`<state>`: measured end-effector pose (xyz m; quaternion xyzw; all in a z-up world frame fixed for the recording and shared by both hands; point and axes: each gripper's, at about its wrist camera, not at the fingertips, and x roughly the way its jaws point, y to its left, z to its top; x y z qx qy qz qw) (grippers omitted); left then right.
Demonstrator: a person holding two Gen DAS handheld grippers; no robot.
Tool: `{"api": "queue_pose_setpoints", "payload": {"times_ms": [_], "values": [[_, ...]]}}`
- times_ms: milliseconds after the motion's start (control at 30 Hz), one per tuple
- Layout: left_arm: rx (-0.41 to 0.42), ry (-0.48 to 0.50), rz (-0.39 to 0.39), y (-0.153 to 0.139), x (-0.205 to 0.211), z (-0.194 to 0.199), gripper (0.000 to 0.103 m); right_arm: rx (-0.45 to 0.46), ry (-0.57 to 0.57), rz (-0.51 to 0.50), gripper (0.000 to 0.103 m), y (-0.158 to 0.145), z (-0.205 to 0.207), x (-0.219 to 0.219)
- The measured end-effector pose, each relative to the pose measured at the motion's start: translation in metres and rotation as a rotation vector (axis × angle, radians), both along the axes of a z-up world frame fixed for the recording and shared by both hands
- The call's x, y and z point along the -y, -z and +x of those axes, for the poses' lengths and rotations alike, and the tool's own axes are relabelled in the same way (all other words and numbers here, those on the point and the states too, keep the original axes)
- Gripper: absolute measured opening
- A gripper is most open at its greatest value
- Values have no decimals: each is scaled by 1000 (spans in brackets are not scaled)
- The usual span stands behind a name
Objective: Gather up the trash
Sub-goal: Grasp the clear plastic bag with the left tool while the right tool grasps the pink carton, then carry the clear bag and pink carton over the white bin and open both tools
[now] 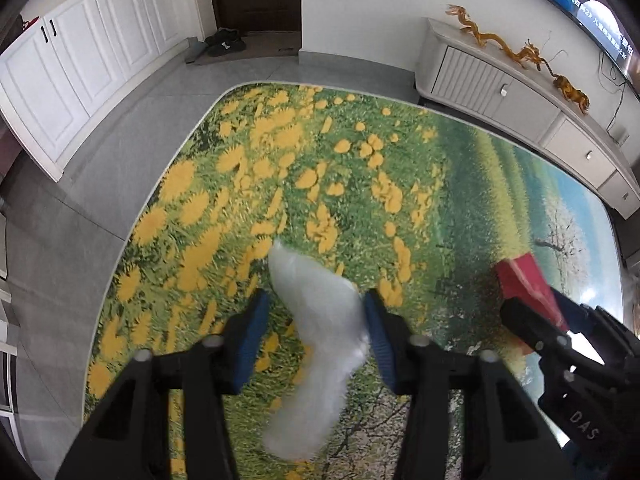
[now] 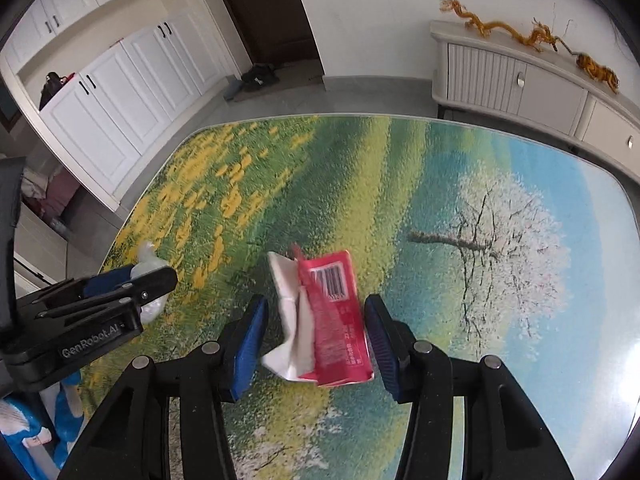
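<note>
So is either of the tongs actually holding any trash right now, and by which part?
Nothing is gripped. The left tongs are open around the white plastic bag, and the right tongs are open around the red wrapper. Both items lie on the table.

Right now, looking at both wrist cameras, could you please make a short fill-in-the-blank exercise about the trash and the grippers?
1. The left gripper is open around a crumpled ____ plastic bag.
2. The red packet lies between the fingers of the ____ gripper.
3. Beside the packet lies a white ____.
4. On the cabinet stand golden ____ figures.

Missing words: white; right; tissue; dragon
</note>
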<state>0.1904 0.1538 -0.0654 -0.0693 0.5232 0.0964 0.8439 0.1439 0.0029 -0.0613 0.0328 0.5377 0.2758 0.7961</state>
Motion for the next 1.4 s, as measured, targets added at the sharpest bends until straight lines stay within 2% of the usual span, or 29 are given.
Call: {"api": "queue_pose_setpoints", "payload": {"times_ms": [33,100,300,500,933,1133,1400], "values": [[-8,-6,-9,3,0,-1,32,4,-2,-2,39,-2,0,1],[5,-6,6,4,3,-4,30,-3,-9,8,33,0,-3,4],[71,0,-6,-5,15,-31,29,1,-14,51,31,-4,-28,27],[160,45,-3,-23,44,-75,29,35,1,109,31,-26,-74,62],[362,165,117,-74,122,-166,29,124,174,152,31,-68,-172,169],[401,228,162,-82,151,-187,29,130,266,165,31,-74,-200,208],[438,292,172,-90,177,-204,29,150,324,132,31,-76,-223,235]]}}
